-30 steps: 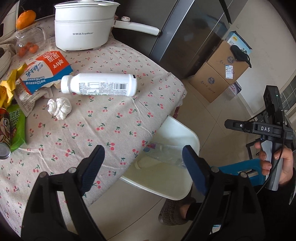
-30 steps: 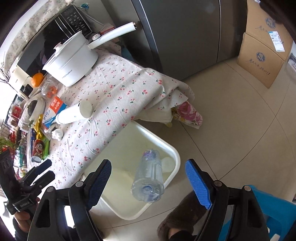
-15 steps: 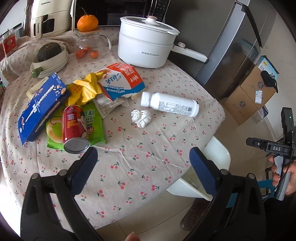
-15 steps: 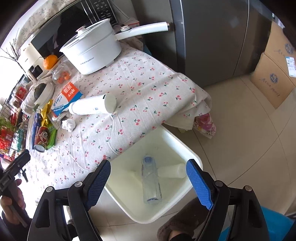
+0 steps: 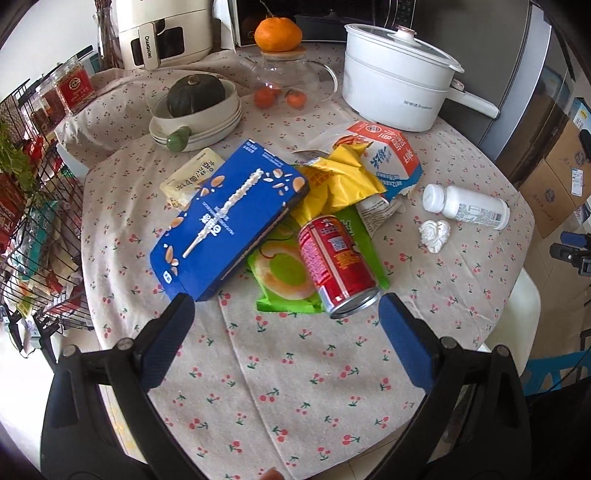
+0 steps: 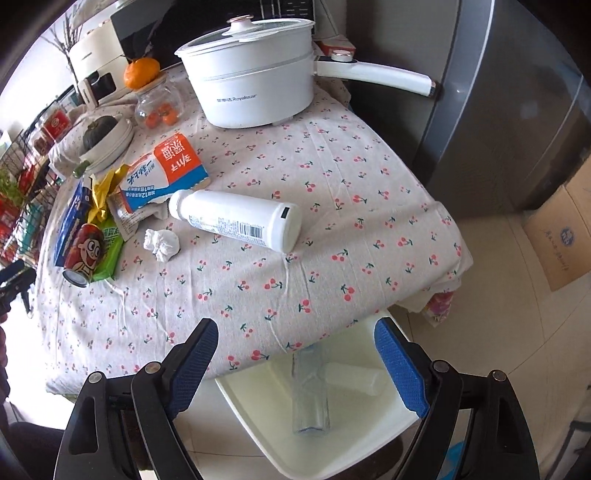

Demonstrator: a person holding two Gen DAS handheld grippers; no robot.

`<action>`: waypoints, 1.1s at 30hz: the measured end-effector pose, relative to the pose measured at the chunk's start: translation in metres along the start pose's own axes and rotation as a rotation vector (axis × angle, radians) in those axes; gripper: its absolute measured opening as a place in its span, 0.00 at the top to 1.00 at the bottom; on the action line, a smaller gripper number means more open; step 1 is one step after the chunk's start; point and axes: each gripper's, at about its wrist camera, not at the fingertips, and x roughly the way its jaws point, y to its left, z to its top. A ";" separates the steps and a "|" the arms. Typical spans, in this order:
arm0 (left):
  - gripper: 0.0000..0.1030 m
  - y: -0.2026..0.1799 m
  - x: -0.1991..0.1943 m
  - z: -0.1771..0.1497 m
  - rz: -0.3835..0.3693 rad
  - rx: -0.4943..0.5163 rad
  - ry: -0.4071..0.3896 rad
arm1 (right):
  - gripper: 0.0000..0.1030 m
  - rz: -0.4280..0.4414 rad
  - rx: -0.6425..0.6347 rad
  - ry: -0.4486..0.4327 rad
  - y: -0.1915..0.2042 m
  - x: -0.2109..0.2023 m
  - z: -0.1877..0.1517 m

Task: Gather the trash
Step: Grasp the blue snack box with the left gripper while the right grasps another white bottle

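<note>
Both empty claws (image 5: 280, 325) (image 6: 295, 350) swung tableward, spread; dented-looking red can (image 5: 338, 266) lies sideways.

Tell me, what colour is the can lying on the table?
Red can, with a silver end; clearest in the left wrist view.

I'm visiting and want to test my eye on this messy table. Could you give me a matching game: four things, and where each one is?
Things:
1. red can
2. clear bottle
3. orange
4. dark squash

Places:
A. in the white bin
B. in a stack of bowls
C. on the green wrapper
D. atop a glass jar

Pairs: 1-C, 2-A, 3-D, 4-B
</note>
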 end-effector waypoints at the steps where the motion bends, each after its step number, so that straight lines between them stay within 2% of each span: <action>1: 0.03 0.006 0.006 0.004 0.009 0.026 0.017 | 0.14 -0.004 -0.024 -0.001 0.004 0.004 0.006; 4: 0.03 0.021 0.026 0.015 0.029 0.110 0.061 | 0.14 0.013 -0.084 0.002 0.015 0.017 0.025; 6: 0.03 0.028 0.037 0.021 0.085 0.168 0.059 | 0.14 0.010 -0.137 0.008 0.023 0.027 0.035; 9: 0.03 0.030 0.051 0.018 0.140 0.227 0.043 | 0.14 -0.017 -0.195 -0.003 0.033 0.040 0.046; 12: 0.03 0.022 0.061 0.006 0.244 0.291 -0.016 | 0.14 -0.004 -0.202 0.011 0.037 0.052 0.054; 15: 0.05 0.020 0.075 -0.001 0.295 0.295 -0.033 | 0.14 0.007 -0.193 0.031 0.042 0.066 0.061; 21: 0.20 0.023 0.094 -0.002 0.399 0.281 -0.056 | 0.14 -0.007 -0.223 0.018 0.056 0.079 0.069; 23: 0.30 0.023 0.101 -0.004 0.398 0.296 -0.043 | 0.14 -0.019 -0.253 0.001 0.062 0.082 0.070; 24: 0.33 0.021 0.100 -0.005 0.396 0.304 -0.061 | 0.14 -0.027 -0.272 -0.007 0.065 0.084 0.070; 25: 0.40 0.019 0.100 -0.005 0.404 0.314 -0.053 | 0.14 -0.038 -0.294 -0.013 0.068 0.086 0.071; 28: 0.53 0.016 0.102 -0.003 0.457 0.338 -0.053 | 0.14 -0.070 -0.384 -0.028 0.079 0.095 0.070; 33: 0.62 0.023 0.085 0.003 0.458 0.286 -0.085 | 0.14 -0.145 -0.508 -0.033 0.090 0.109 0.068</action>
